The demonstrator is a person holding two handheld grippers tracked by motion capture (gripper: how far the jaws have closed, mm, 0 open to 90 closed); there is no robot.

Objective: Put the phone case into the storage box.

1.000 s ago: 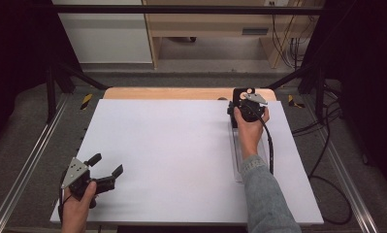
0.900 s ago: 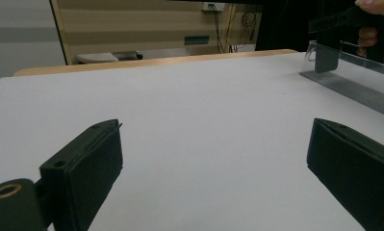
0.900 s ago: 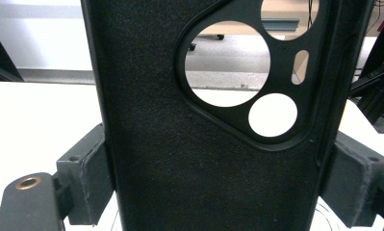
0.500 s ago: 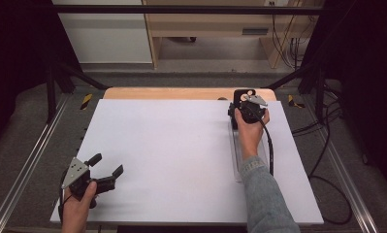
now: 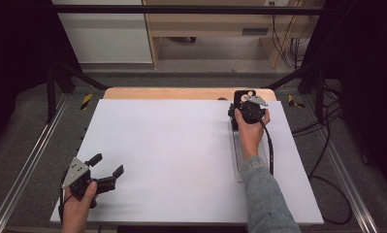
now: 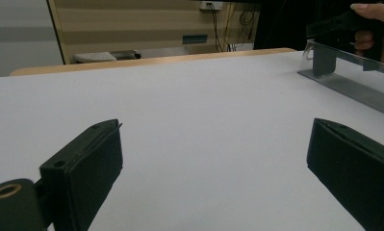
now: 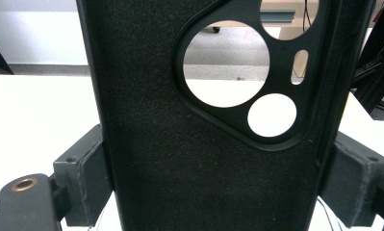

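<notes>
The right gripper [image 7: 213, 187] has its jaws clamped on the side edges of a black phone case [image 7: 199, 144], held upright with the camera cutout on top, probably to keep it square for seating in the clear stand [image 5: 239, 155] beneath. That hand sits at two o'clock on the white table [image 5: 171, 145], forearm stretched forward. The left gripper [image 5: 106, 166] rests at seven o'clock, jaws wide apart, holding nothing.
</notes>
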